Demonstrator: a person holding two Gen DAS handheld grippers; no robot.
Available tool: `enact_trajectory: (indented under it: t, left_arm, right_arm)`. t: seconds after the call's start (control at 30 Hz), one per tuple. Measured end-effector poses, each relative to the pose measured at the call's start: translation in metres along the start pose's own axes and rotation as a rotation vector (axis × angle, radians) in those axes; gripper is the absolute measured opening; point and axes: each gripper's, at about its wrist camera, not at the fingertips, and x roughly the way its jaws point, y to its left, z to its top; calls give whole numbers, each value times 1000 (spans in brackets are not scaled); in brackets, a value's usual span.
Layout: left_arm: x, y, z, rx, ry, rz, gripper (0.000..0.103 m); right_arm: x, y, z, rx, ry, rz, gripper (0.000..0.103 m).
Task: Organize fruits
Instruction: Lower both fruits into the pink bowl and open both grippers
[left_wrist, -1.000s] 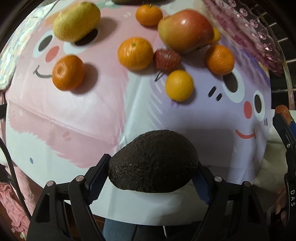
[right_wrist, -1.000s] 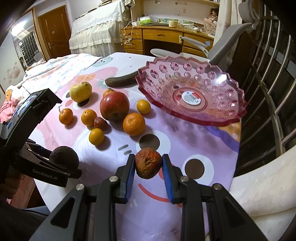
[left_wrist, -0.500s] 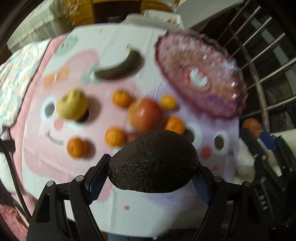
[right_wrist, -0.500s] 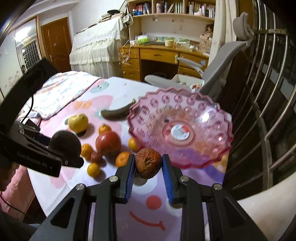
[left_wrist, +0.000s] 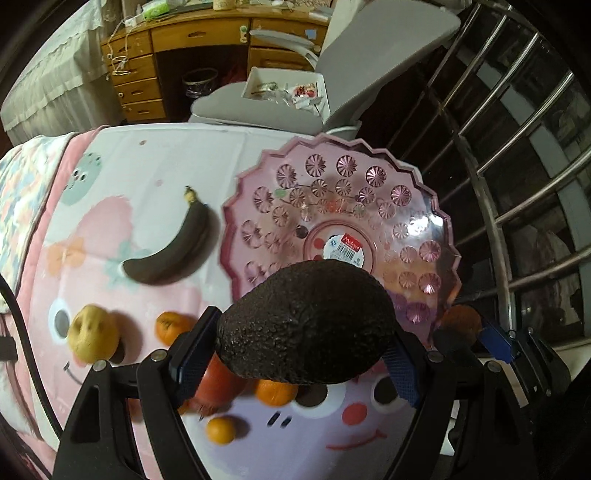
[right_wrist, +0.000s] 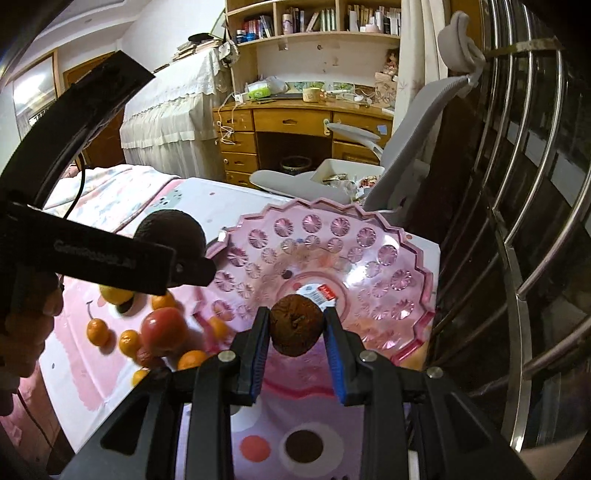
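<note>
- L tool (left_wrist: 299, 354) clamped on avocado (left_wrist: 306, 321), held above counter near pink bowl (left_wrist: 436, 229) rim
- R tool (right_wrist: 295, 328) clamped on shrivelled brown fruit (right_wrist: 295, 325), over bowl's near edge
- Tangerines (right_wrist: 98, 331), black banana (left_wrist: 173, 251) on the cloth

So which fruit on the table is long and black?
The banana, beside the pink bowl. It is long and curved; the other fruits are round.
</note>
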Motion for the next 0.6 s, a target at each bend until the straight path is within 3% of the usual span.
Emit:
enact_trajectory:
  t: [0.33, 0.6]
  left_arm:
    - [69, -21, 20, 39, 81, 67, 81]
    - [88, -23, 20, 66, 110, 100, 82]
  right_arm:
    - [47, -28, -14, 67, 144, -3, 29]
    - [63, -26, -17, 71, 168, -20, 29]
